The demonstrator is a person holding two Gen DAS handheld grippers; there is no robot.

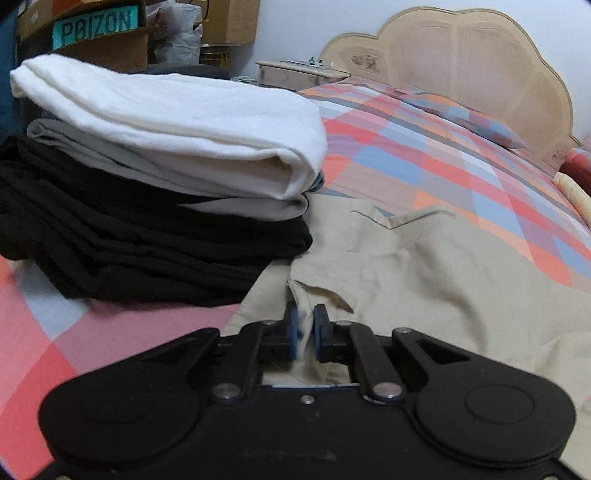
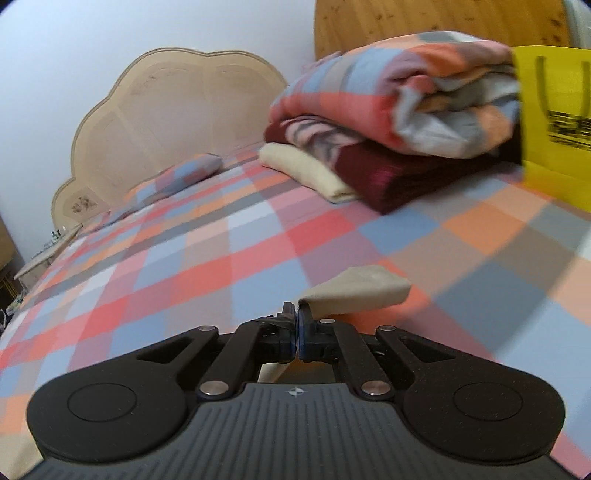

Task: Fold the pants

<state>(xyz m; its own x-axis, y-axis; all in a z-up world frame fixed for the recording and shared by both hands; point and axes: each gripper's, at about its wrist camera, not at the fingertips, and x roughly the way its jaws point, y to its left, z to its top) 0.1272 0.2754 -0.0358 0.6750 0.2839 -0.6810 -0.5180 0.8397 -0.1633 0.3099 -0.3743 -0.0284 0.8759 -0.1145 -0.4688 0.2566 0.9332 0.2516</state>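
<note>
Beige pants (image 1: 424, 280): spread on the bed (image 1: 461, 155), over its checked cover, just beside a stack of folded clothes (image 1: 155, 192). Waist end in the left wrist view; lower edge cut off behind the gripper body.

Left gripper (image 1: 305, 325): jaws clamped on a raised pleat of the pants fabric, which stands between the blue pads.

Right gripper (image 2: 296, 314): jaws drawn together on a corner of the beige cloth (image 2: 354, 291), which juts out to the right above the cover. How the cloth runs on from there is hidden under the gripper body. This view is motion-blurred towards its right side.

Left wrist view only: the clothes stack, white on top, grey below, black at the bottom; cardboard boxes (image 1: 92, 33) behind it, one lettered "POIZON"; a bedside cabinet (image 1: 295, 70), items on it too small to tell.

Right wrist view only: a pile of folded bedding (image 2: 388, 122); a yellow bag (image 2: 554, 122), cut off at the frame edge, print unreadable.

Both views: scalloped headboard (image 2: 166, 110); checked pillow (image 2: 177, 173).
</note>
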